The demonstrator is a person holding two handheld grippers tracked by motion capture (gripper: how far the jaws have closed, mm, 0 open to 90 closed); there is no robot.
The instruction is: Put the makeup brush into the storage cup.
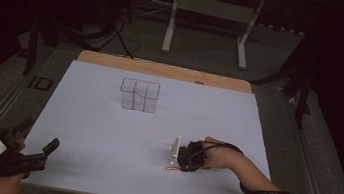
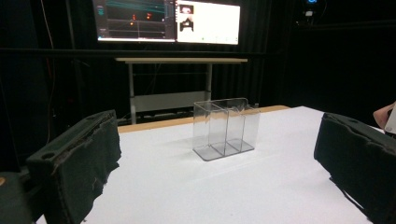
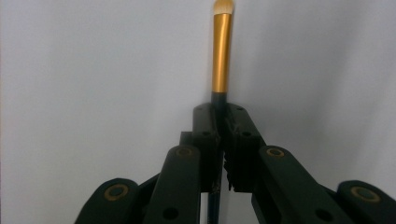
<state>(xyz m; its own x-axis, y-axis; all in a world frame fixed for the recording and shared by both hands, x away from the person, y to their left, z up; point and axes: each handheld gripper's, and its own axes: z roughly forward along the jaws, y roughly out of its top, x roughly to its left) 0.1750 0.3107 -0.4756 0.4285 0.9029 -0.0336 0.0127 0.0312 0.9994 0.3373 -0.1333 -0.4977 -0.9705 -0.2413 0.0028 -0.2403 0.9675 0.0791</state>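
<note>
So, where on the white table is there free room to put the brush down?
Almost all of the white table is bare. The widest free patch lies between the clear organizer and the near edge, bordered by the left gripper and the right gripper, which holds the brush. The strips beside the organizer are free too. Only the spot around the right gripper is crowded.

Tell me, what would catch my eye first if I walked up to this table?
Probably the slim makeup brush with a gold metal collar and pale bristle tip, pinched between the jaws of the right gripper near the front right of the white table sheet. Next, the clear plastic organiser box with several compartments, standing upright and alone toward the far middle. The left gripper waits wide open at the front left corner.
</note>
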